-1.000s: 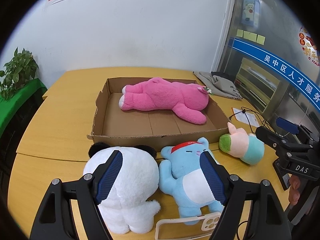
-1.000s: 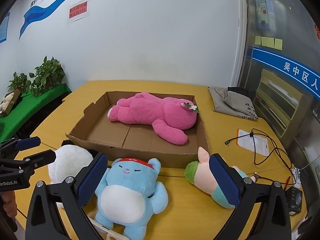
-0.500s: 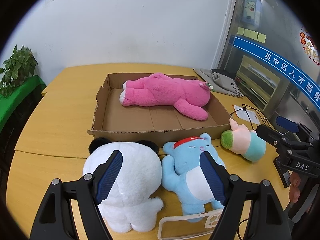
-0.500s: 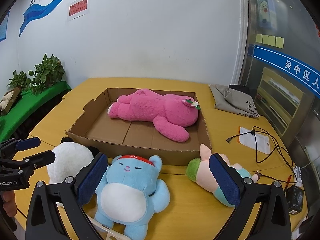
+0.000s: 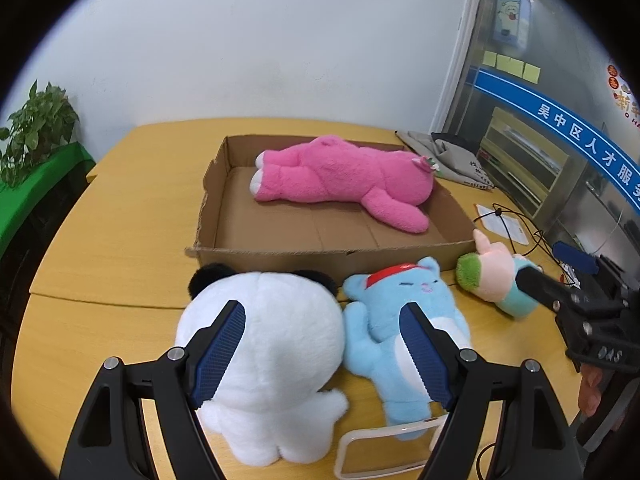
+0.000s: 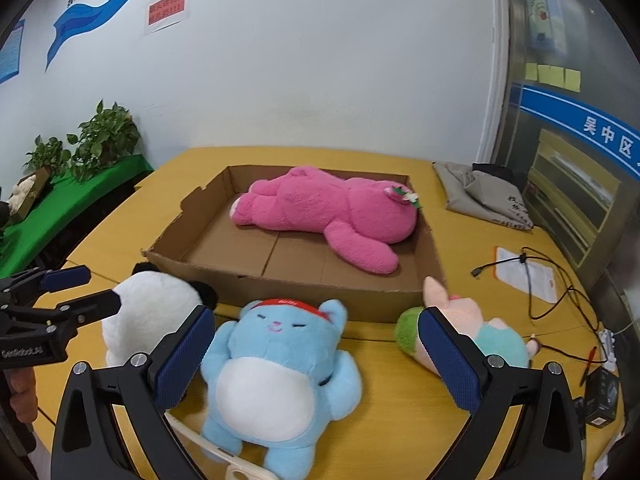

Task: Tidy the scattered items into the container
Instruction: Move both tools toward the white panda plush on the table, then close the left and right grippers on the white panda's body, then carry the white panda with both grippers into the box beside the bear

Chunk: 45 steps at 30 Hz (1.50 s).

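I count 1 toy done: the pink plush lies in the cardboard box at frame centre, its long axis running left to right, feet left, head right. 3 remain on the table below the box: the panda, head toward the box; the blue plush on its back, head toward the box; the small pink-and-teal plush at right. My left gripper and right gripper hang wide apart, holding nothing.
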Each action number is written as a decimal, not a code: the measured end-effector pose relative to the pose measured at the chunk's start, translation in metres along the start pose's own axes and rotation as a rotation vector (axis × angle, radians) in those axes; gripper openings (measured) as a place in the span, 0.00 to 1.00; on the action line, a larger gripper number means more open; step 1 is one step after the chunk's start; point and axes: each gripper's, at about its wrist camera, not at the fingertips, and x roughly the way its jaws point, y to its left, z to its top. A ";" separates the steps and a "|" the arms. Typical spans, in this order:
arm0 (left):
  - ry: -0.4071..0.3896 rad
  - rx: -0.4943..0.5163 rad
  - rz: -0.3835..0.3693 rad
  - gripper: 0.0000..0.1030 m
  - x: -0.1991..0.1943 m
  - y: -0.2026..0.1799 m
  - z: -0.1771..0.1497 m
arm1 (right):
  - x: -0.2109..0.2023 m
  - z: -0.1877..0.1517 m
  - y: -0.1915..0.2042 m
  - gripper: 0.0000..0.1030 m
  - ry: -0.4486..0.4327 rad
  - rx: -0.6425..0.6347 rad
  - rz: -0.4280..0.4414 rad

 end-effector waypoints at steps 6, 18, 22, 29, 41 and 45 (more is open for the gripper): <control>0.058 -0.059 0.012 0.77 0.026 0.043 -0.003 | 0.032 -0.023 0.049 1.00 0.078 -0.051 0.197; 0.192 -0.091 -0.152 0.78 0.087 0.095 -0.009 | 0.127 -0.056 0.139 1.00 0.170 -0.117 0.406; 0.197 -0.056 -0.123 0.78 0.086 0.095 -0.010 | 0.140 -0.057 0.145 1.00 0.142 -0.076 0.433; 0.121 -0.118 -0.096 0.82 0.069 0.123 -0.008 | 0.145 -0.060 0.144 0.98 0.147 -0.058 0.470; 0.173 -0.160 -0.248 0.53 0.082 0.113 -0.010 | 0.137 -0.061 0.138 0.72 0.148 -0.033 0.494; 0.110 -0.114 -0.255 0.51 0.054 0.095 0.013 | 0.114 -0.048 0.130 0.68 0.097 -0.008 0.493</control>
